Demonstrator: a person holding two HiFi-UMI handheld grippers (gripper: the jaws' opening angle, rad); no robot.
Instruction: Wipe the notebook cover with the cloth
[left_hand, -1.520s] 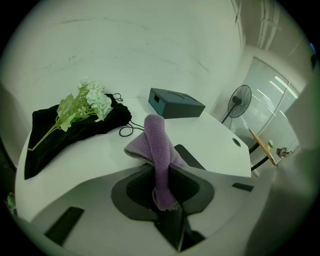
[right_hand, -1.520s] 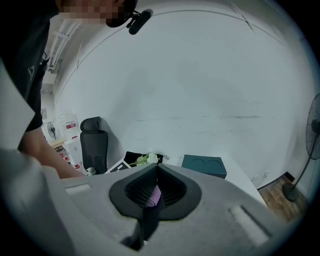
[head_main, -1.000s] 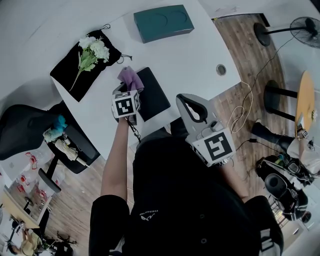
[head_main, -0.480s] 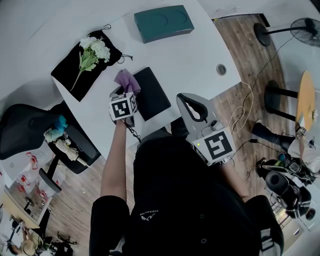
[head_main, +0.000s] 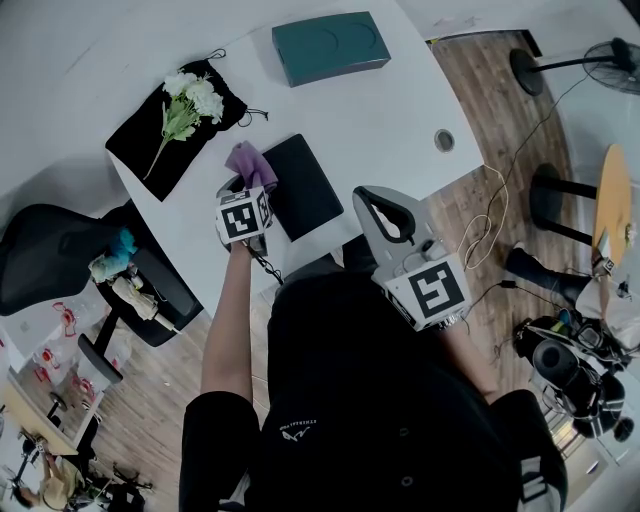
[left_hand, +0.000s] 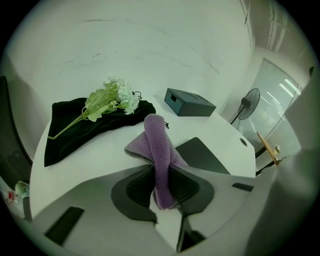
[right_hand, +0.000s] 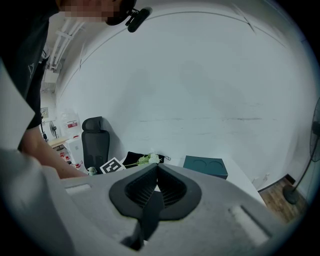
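A black notebook (head_main: 305, 185) lies flat near the front edge of the white table (head_main: 380, 110). My left gripper (head_main: 249, 187) is shut on a purple cloth (head_main: 250, 163) at the notebook's left edge. In the left gripper view the cloth (left_hand: 159, 155) sticks up between the jaws of the left gripper (left_hand: 162, 187), with the notebook (left_hand: 202, 155) just to the right. My right gripper (head_main: 380, 205) is held up off the table, close to the person's body. The right gripper (right_hand: 156, 190) is shut with nothing in it.
A black bag (head_main: 170, 130) with white flowers (head_main: 185, 100) lies at the table's left. A teal box (head_main: 328, 45) stands at the back, and a cable hole (head_main: 444, 140) is at the right. A black office chair (head_main: 60, 260) stands left of the table.
My left gripper has drawn the cloth slightly left and toward the person, along the notebook's left edge. The right gripper has stayed put.
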